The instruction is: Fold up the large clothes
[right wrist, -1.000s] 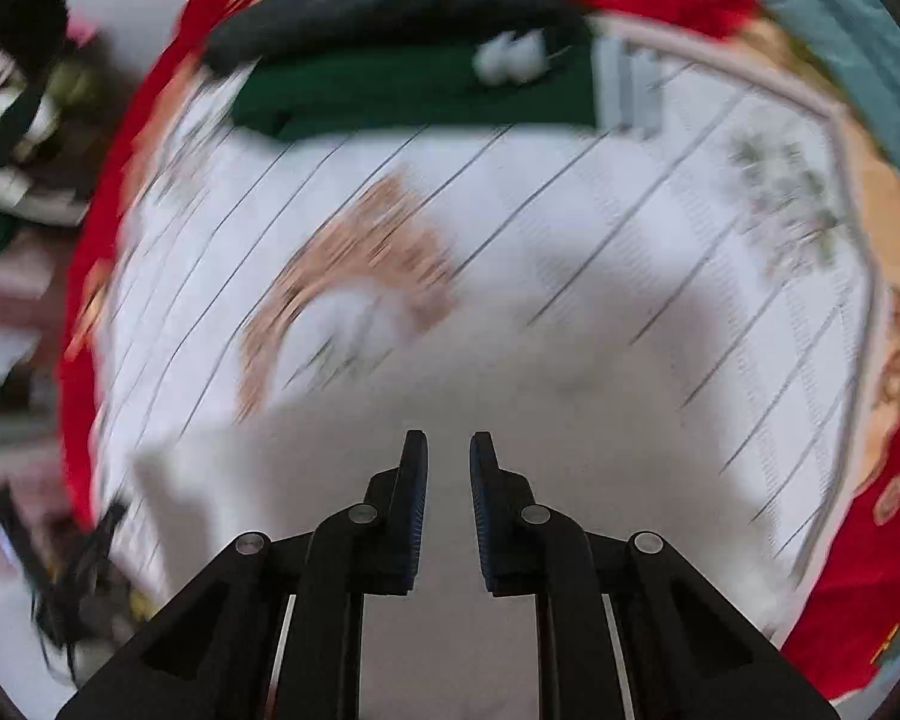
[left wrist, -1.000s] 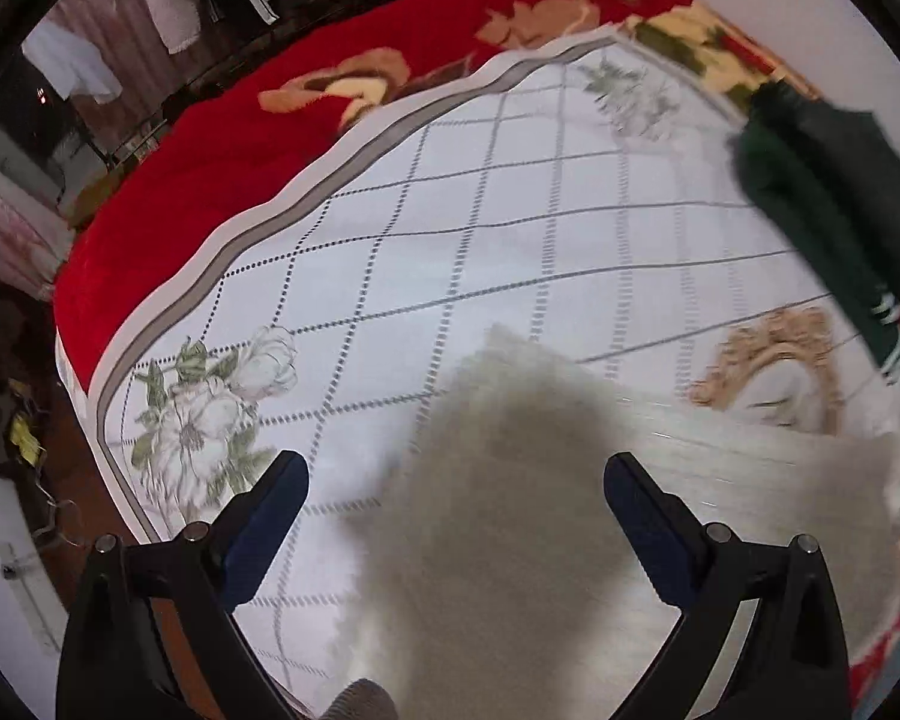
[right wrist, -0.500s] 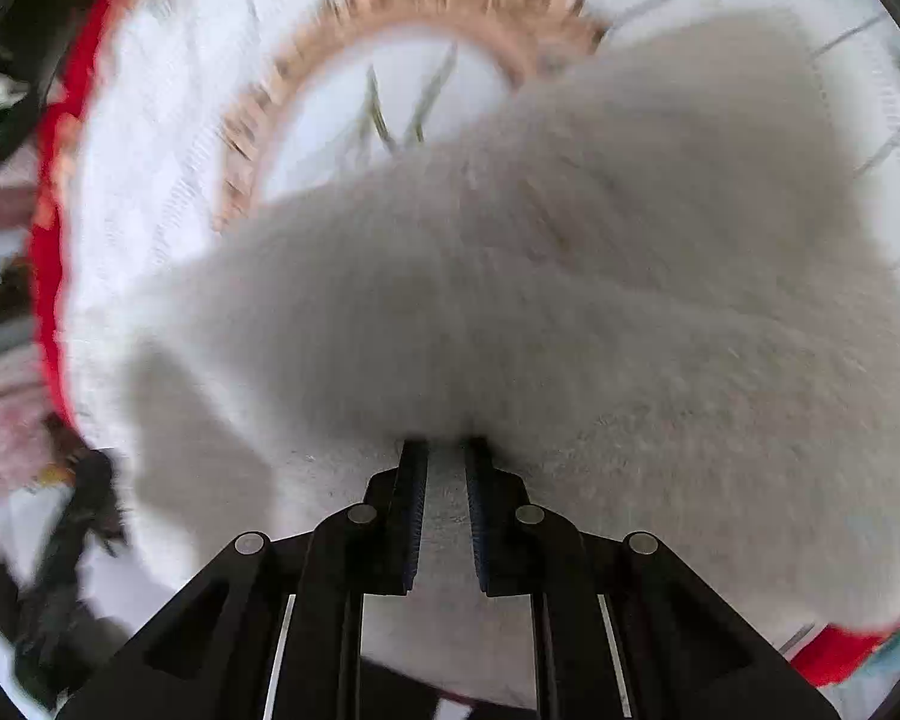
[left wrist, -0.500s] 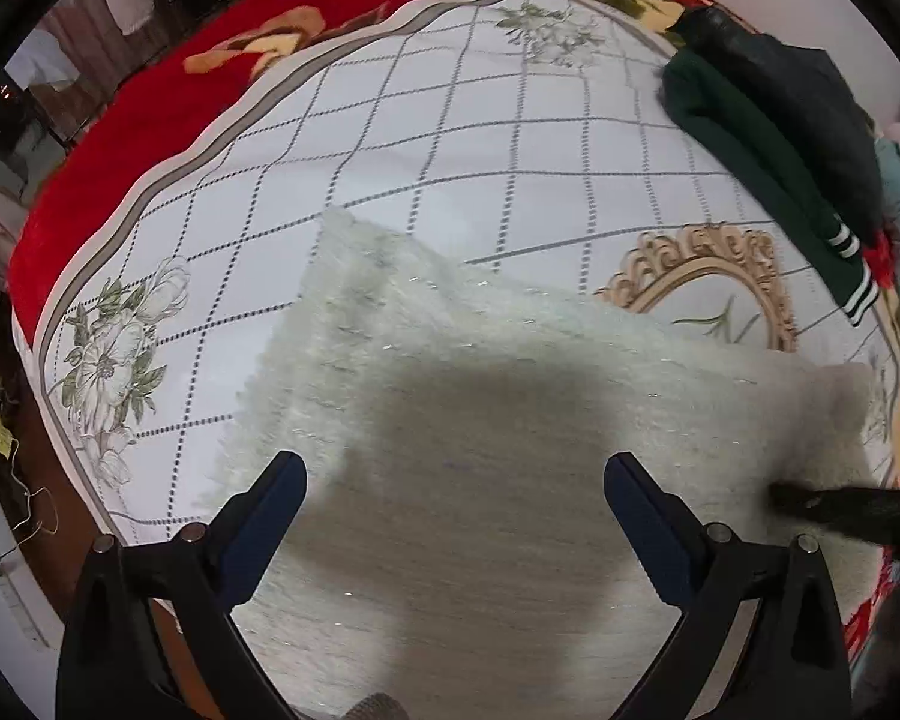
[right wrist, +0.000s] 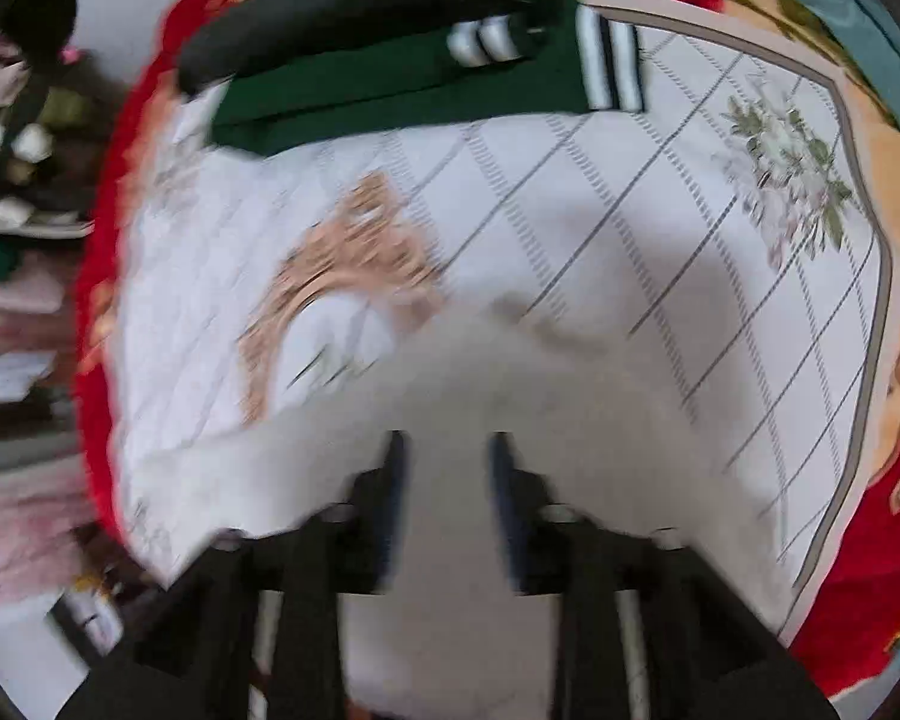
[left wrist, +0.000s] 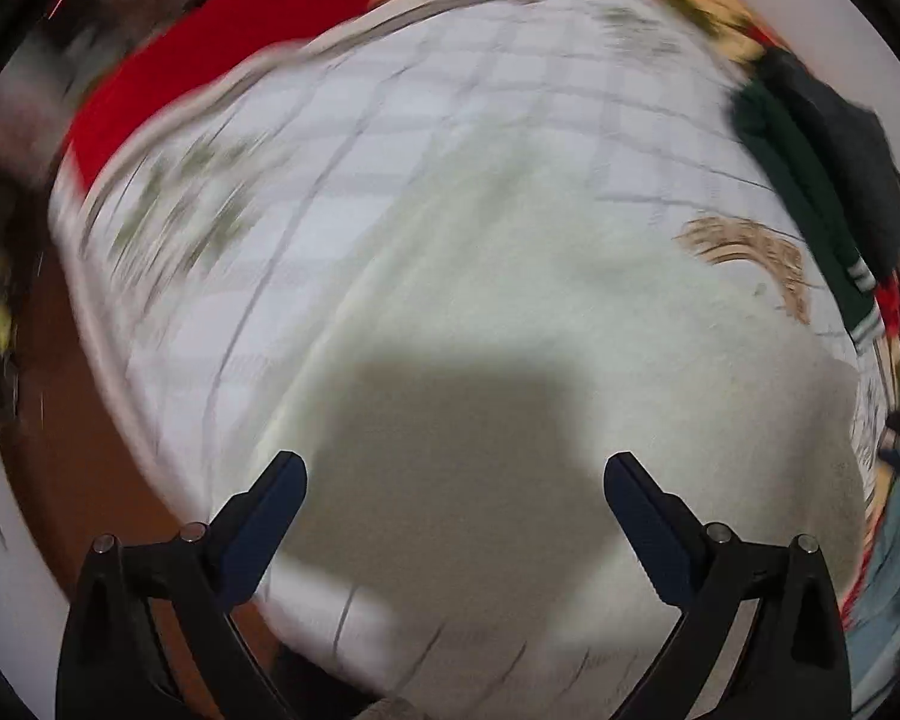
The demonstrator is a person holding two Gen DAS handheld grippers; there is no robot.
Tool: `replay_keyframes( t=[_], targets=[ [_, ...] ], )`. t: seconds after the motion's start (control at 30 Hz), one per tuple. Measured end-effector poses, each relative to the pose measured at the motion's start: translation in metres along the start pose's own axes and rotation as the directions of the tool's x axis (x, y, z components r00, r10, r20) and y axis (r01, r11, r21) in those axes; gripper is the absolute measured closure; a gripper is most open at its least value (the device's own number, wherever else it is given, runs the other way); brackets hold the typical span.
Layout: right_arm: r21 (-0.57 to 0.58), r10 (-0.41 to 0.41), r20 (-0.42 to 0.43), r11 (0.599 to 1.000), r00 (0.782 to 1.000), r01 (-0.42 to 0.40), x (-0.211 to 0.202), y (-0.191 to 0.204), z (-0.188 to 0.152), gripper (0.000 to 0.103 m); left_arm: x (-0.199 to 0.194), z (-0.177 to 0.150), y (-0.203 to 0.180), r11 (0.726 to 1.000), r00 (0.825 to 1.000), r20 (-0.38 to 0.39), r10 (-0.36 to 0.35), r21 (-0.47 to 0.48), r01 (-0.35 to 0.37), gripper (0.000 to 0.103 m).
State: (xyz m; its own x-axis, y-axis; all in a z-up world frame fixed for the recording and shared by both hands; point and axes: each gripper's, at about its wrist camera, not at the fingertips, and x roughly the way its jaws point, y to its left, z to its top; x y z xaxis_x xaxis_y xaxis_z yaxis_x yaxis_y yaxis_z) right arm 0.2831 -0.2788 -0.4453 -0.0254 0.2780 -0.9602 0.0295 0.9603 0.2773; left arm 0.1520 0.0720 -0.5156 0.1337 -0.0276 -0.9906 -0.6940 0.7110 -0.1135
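White garment (left wrist: 510, 312) on bed, right hand-held gripper (right wrist: 447, 450) just opening

My left gripper (left wrist: 455, 474) points straight down, its jaws spread wide apart — nothing sits between the two dark blue pads, and the black linkage arms splay out to either side at the bottom of the left wrist view. My right gripper (right wrist: 447, 456) tilts steeply downward, blurred in its own view. Its jaws have just been opening — a clear gap now stands between the fingers (right wrist: 393, 468), and I see nothing pinched in that gap.
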Motion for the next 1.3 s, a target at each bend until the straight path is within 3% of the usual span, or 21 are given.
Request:
replay_keyframes(
  t=[0.07, 0.17, 0.2, 0.3, 0.33, 0.37, 0.43, 0.5, 0.63, 0.7, 0.77, 0.8, 0.83, 0.9, 0.93, 1.03, 1.1, 1.17, 1.23, 1.27, 1.3],
  targets=[
    [-0.033, 0.038, -0.066, 0.999, 0.997, -0.04, 0.013, 0.011, -0.033, 0.052, 0.002, -0.018, 0.03, 0.992, 0.999, -0.042, 0.011, -0.124, -0.016, 0.001],
    [-0.068, 0.125, -0.176, 0.988, 0.977, -0.138, 0.063, 0.024, -0.062, 0.052, 0.021, -0.038, 0.06, 0.957, 0.996, -0.058, -0.074, -0.286, 0.054, 0.001],
    [-0.078, 0.145, -0.205, 0.983, 0.968, -0.164, 0.092, 0.032, -0.066, 0.052, 0.032, -0.041, 0.066, 0.937, 0.99, -0.064, -0.125, -0.336, 0.097, 0.001],
    [-0.117, 0.064, -0.212, 0.989, 0.975, -0.09, 0.129, 0.039, -0.085, 0.051, 0.069, -0.044, 0.082, 0.838, 0.964, -0.032, -0.264, -0.502, 0.213, 0.008],
    [-0.118, 0.059, -0.205, 0.989, 0.977, -0.085, 0.13, 0.042, -0.085, 0.05, 0.075, -0.044, 0.087, 0.801, 0.961, 0.015, -0.278, -0.549, 0.24, 0.018],
    [-0.115, 0.059, -0.204, 0.99, 0.977, -0.084, 0.129, 0.043, -0.086, 0.05, 0.075, -0.041, 0.091, 0.788, 0.966, 0.063, -0.249, -0.568, 0.24, 0.022],
    [-0.11, 0.073, -0.219, 0.989, 0.973, -0.099, 0.124, 0.043, -0.087, 0.05, 0.062, -0.035, 0.094, 0.803, 0.974, 0.149, -0.167, -0.553, 0.223, 0.058],
    [-0.086, 0.097, -0.24, 0.989, 0.966, -0.121, 0.116, 0.04, -0.085, 0.05, 0.053, -0.03, 0.098, 0.811, 0.968, 0.19, -0.161, -0.534, 0.24, 0.078],
    [-0.115, 0.068, -0.238, 0.988, 0.969, -0.098, 0.094, 0.042, -0.075, 0.05, 0.039, -0.019, 0.113, 0.833, 0.953, 0.26, -0.155, -0.485, 0.268, 0.08],
    [-0.156, 0.042, -0.236, 0.984, 0.971, -0.081, 0.098, 0.051, -0.072, 0.05, 0.038, -0.014, 0.123, 0.83, 0.949, 0.276, -0.149, -0.487, 0.272, 0.08],
    [-0.201, -0.011, -0.252, 0.979, 0.968, -0.041, 0.125, 0.068, -0.073, 0.06, 0.043, -0.012, 0.13, 0.83, 0.939, 0.288, -0.189, -0.464, 0.31, 0.079],
    [-0.25, -0.091, -0.242, 0.968, 0.966, 0.029, 0.132, 0.066, -0.074, 0.068, 0.047, -0.011, 0.131, 0.83, 0.938, 0.279, -0.206, -0.458, 0.318, 0.074],
    [-0.285, -0.134, -0.227, 0.956, 0.965, 0.066, 0.144, 0.07, -0.076, 0.068, 0.05, -0.012, 0.134, 0.824, 0.933, 0.276, -0.229, -0.456, 0.337, 0.068],
    [-0.281, -0.172, -0.206, 0.953, 0.963, 0.11, 0.158, 0.073, -0.073, 0.068, 0.053, -0.018, 0.136, 0.821, 0.922, 0.286, -0.261, -0.437, 0.368, 0.064],
    [-0.272, -0.182, -0.221, 0.955, 0.958, 0.119, 0.158, 0.074, -0.072, 0.068, 0.055, -0.02, 0.133, 0.821, 0.916, 0.289, -0.277, -0.424, 0.382, 0.056],
    [-0.235, -0.139, -0.276, 0.969, 0.951, 0.074, 0.151, 0.066, -0.066, 0.068, 0.054, -0.024, 0.124, 0.817, 0.902, 0.303, -0.307, -0.403, 0.413, 0.036],
    [-0.226, -0.111, -0.3, 0.973, 0.948, 0.042, 0.138, 0.066, -0.063, 0.066, 0.056, -0.021, 0.115, 0.825, 0.903, 0.309, -0.297, -0.392, 0.406, 0.029],
    [-0.207, -0.04, -0.313, 0.978, 0.949, -0.028, 0.119, 0.063, -0.063, 0.061, 0.06, -0.012, 0.105, 0.839, 0.912, 0.317, -0.26, -0.393, 0.376, 0.029],
    [-0.18, 0.035, -0.297, 0.979, 0.954, -0.092, 0.095, 0.055, -0.066, 0.054, 0.059, -0.006, 0.097, 0.852, 0.912, 0.348, -0.217, -0.389, 0.351, 0.035],
    [-0.178, 0.042, -0.282, 0.979, 0.959, -0.095, 0.086, 0.052, -0.067, 0.052, 0.058, -0.001, 0.092, 0.862, 0.913, 0.359, -0.191, -0.383, 0.331, 0.053],
    [-0.18, 0.036, -0.253, 0.98, 0.967, -0.083, 0.072, 0.045, -0.069, 0.048, 0.055, 0.002, 0.089, 0.879, 0.917, 0.364, -0.161, -0.371, 0.301, 0.081]
  ],
)
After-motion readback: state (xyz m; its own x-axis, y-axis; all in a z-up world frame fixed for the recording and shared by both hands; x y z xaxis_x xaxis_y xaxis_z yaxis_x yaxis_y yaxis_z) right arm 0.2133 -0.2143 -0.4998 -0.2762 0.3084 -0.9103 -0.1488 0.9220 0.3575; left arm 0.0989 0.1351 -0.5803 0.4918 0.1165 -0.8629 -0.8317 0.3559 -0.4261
